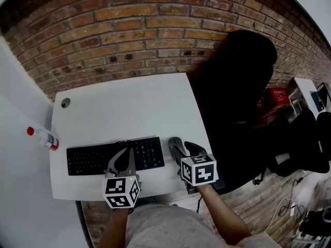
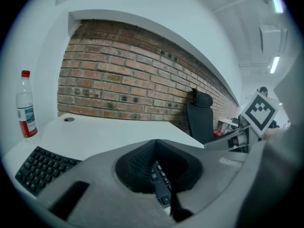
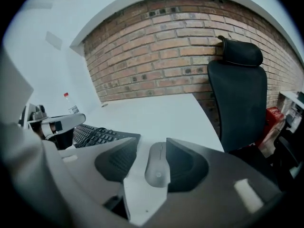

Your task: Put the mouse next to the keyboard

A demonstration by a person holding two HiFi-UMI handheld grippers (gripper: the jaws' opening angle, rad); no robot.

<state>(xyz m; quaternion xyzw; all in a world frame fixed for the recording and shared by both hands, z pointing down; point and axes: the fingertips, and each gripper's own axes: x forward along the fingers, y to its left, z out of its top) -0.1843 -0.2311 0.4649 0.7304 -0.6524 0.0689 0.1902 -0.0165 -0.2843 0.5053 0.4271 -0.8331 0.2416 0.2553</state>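
A grey mouse lies on the white desk just right of the black keyboard. My right gripper straddles the mouse. Its right jaw lies against the mouse's side, while a strip of bare desk shows between the mouse and the left jaw. My left gripper hangs over the right end of the keyboard with its tips together and nothing held.
A clear bottle with a red cap stands off the desk's left end. A black office chair is at the right, by the brick wall. A cable hole is in the far left corner.
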